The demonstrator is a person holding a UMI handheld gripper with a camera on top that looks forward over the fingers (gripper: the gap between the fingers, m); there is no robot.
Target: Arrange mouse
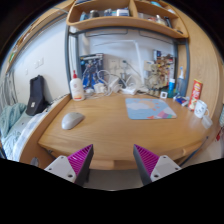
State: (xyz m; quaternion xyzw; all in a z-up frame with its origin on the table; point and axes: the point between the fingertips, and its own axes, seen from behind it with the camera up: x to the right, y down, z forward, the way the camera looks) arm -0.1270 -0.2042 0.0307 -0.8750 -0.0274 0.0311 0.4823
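My gripper (111, 163) is released, holding nothing; mouse (72, 120) sits on desk (115, 132) ahead-left, mousepad (150, 108) beyond on the right.

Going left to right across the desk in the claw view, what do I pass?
Black bag → white bottle and, nearer, the mouse → blue mouse pad → orange box. The claw is open, short of the desk.

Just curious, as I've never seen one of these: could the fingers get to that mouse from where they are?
Probably yes. The mouse lies alone on the desk, ahead of the open fingers, with nothing between.
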